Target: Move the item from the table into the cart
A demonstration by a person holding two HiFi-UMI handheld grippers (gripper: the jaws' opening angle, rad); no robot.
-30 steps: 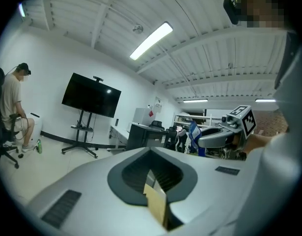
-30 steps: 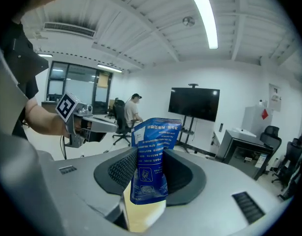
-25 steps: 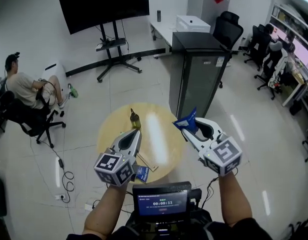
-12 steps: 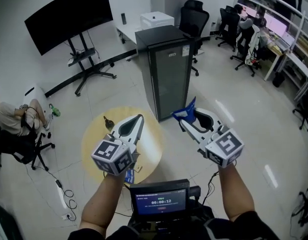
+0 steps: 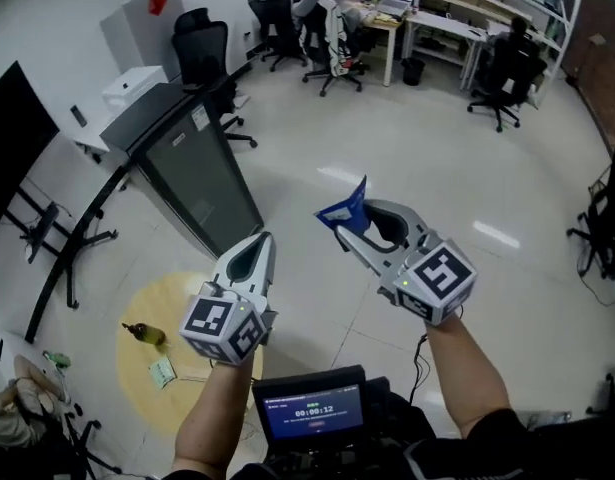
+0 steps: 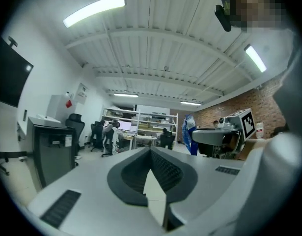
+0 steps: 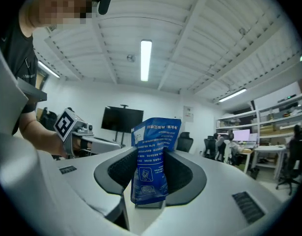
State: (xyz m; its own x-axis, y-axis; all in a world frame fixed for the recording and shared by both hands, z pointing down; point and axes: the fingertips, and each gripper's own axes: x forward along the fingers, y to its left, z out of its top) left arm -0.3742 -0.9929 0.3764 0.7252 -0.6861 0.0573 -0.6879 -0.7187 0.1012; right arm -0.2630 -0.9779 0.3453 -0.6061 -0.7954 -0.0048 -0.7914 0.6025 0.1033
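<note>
My right gripper is shut on a blue printed pouch, which stands upright between its jaws above the bare floor. In the right gripper view the pouch fills the gap of the right gripper. My left gripper is shut with nothing in it, and its jaws meet at the left gripper tip. Both are held in the air side by side. The round yellow table lies at the lower left, behind the left gripper.
On the table lie a small bottle and a green packet. A tall black cabinet stands to the upper left. Desks and office chairs with seated people line the far side. A black chair is at the right edge.
The view has swung to the right: the table slid from the centre to the lower left, and the cabinet moved left. Both grippers keep their pose, the pouch still in the right one.
</note>
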